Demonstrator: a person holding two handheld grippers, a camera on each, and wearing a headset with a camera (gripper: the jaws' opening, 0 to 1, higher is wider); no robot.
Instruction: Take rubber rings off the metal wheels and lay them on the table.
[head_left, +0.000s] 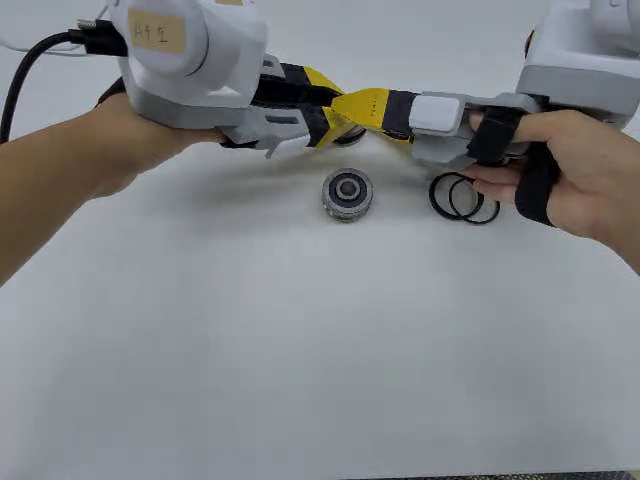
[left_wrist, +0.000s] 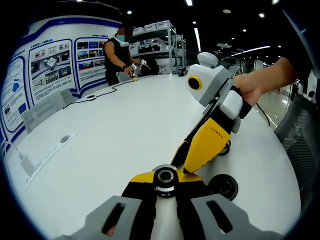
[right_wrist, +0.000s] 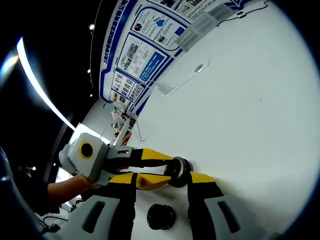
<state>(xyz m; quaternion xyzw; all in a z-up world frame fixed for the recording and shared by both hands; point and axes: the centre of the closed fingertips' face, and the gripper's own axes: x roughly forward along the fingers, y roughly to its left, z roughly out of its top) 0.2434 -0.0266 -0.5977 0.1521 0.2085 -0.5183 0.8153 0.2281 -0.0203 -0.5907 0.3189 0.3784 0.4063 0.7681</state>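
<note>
Left gripper view: blue-bordered wall posters (left_wrist: 50, 65) at left; a person (left_wrist: 119, 56) stands far off beside shelving (left_wrist: 167, 40) stacked with what look like boxes; a mesh chair (left_wrist: 300, 142) at right; ceiling lights (left_wrist: 196, 39) glow overhead.

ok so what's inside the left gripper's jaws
A metal wheel, clamped between the yellow tips of the left gripper. The tips of the right gripper sit either side of it too. Jaws cover its rim, so whether the rim is bare can't be told.
</note>
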